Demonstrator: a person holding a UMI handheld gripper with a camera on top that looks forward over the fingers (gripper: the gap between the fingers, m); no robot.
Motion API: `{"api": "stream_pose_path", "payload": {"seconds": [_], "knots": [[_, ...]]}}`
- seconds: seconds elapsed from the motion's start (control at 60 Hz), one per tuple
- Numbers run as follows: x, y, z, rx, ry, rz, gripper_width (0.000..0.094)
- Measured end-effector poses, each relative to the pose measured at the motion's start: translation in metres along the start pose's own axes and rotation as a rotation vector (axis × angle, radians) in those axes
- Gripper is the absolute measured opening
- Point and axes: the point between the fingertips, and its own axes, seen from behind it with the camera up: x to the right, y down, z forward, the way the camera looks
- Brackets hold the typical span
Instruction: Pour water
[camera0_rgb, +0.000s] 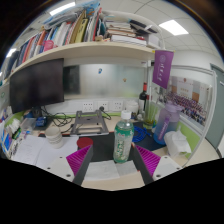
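A clear plastic water bottle (122, 142) with a green label and a green cap stands upright on the desk. It is between the tips of my gripper (114, 168), closer to the right finger (146, 160) than to the left finger (84, 160). The fingers are spread wide and open, and a clear gap shows on the bottle's left side. A pale purple cup (168, 120) stands beyond the right finger. A white sheet of paper (104, 174) lies on the desk between the fingers.
A dark monitor (36, 86) stands at the left under a shelf of books (80, 36). A black wire tray (90, 123) sits behind the bottle, a red object (85, 143) near the left finger, a white box (178, 143) at the right.
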Motion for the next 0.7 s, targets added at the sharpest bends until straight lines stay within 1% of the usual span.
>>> {"api": "stream_pose_path", "payload": {"seconds": [0.067,0.133,0.317,0.467,0.5,0.55,0.583,0.633,0.667,0.7], "knots": [[0.022,0.0,0.03,0.004,0.014,0.01,0.0852],[0.033,-0.003,0.056,0.028,0.013,0.022,0.0815],[0.034,0.006,0.112,0.028,-0.052,0.013,0.0778],[0.027,0.004,0.136,0.084,-0.095,-0.045,0.0727],[0.023,0.005,0.139,0.091,-0.109,-0.054,0.0704],[0.022,0.008,0.142,0.096,-0.114,-0.069,0.0645],[0.022,0.006,0.144,0.114,-0.112,-0.068,0.0611],[0.027,-0.001,0.145,0.147,-0.093,-0.064,0.0494],[0.026,-0.001,0.146,0.156,-0.092,-0.058,0.0494],[0.026,-0.001,0.148,0.164,-0.093,-0.042,0.0473]]}}
